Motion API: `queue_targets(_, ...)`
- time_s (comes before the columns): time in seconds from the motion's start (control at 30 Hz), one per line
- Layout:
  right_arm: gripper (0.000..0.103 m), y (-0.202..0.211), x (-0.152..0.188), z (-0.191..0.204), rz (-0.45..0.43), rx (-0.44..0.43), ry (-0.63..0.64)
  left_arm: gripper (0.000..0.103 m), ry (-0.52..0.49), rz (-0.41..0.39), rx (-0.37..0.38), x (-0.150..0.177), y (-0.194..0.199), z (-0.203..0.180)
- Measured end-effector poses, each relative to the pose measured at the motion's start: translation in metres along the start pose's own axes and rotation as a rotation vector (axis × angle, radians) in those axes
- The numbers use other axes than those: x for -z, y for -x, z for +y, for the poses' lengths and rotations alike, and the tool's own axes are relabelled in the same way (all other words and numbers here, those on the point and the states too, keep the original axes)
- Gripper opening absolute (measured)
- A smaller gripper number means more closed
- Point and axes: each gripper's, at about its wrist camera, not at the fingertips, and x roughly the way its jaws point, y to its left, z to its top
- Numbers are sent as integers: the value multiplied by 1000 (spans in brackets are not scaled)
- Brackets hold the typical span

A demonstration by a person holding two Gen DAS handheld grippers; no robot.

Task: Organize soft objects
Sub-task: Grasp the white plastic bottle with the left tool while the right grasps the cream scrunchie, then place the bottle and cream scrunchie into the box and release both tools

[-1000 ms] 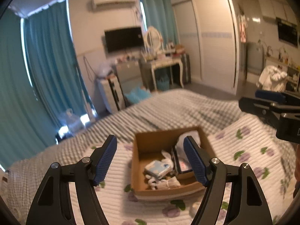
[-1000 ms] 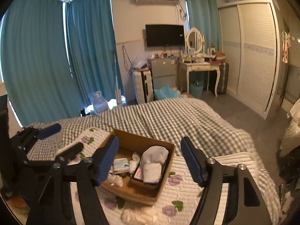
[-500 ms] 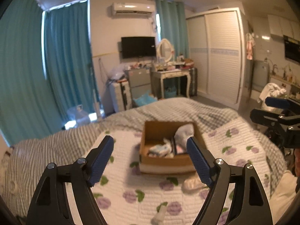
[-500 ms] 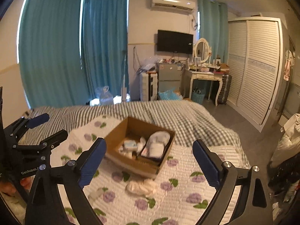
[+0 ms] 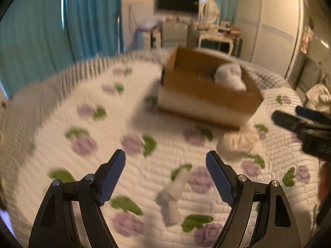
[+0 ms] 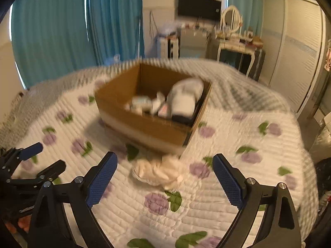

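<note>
Left wrist view shows me my left gripper (image 5: 165, 177) with its blue pads spread wide apart and nothing between them, hanging over the white quilt (image 5: 103, 144) printed with purple flowers and green leaves. Just ahead of the pads a small rolled white cloth (image 5: 172, 196) lies on the quilt, blurred, so I cannot tell what it is exactly. Farther off and to the right a crumpled cream cloth (image 5: 240, 142) lies right beside the near corner of the cardboard box (image 5: 206, 95), whether touching I cannot tell. A bulky white soft item (image 5: 229, 76) pokes above the box rim. My right gripper (image 6: 165, 177) is likewise spread wide and empty, and in its view the cream cloth (image 6: 159, 171) lies between and beyond the pads, near the front wall of the box (image 6: 144, 124). Inside the box I see the white bundle (image 6: 184, 99) against the right side and smaller pale items (image 6: 142, 103) beside it.
</note>
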Motion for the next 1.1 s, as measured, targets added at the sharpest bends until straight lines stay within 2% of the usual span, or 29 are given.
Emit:
queue_targets(0.17,92,-69,18,0,176,-67,-17,79,55,119,-33,24,-37,3)
queue_targets(0.3,91,-102,19,-8,265,-96,-91,78,67,190,-45,39,-57,1)
queue_targets(0.4,75,-118,22,-11,314,-123,-118,78,41,185,-57,44,-59,-4)
queue_targets(0.47,55,-127,26,-11,353,-122,-127,78,23,181,-66,47,-59,-7)
queue_targets(0.5,53,-129,27,-11,363,-119,-127,77,18,182,-70,48,-59,-8)
queue_targets(0.53,48,-128,28,-11,360,-116,-128,72,14,180,-67,49,-58,-9)
queue_targets(0.57,37,-125,28,-12,350,-124,-129,64,10,179,-56,50,-57,-9)
queue_targets(0.6,33,-121,29,-11,341,-141,-128,61,6,179,-49,51,-56,-10)
queue_targets(0.67,28,-115,31,-9,328,-147,-120,43,-6,181,-29,51,-54,-11)
queue_targets(0.77,26,-104,34,-5,303,-137,-103,32,-15,183,-8,50,-53,-13)
queue_targets(0.93,25,-76,35,-5,239,-114,-92,31,16,180,24,48,-45,-3)
queue_targets(1.1,25,-46,27,-7,192,-103,-102,31,28,141,44,38,-26,2)
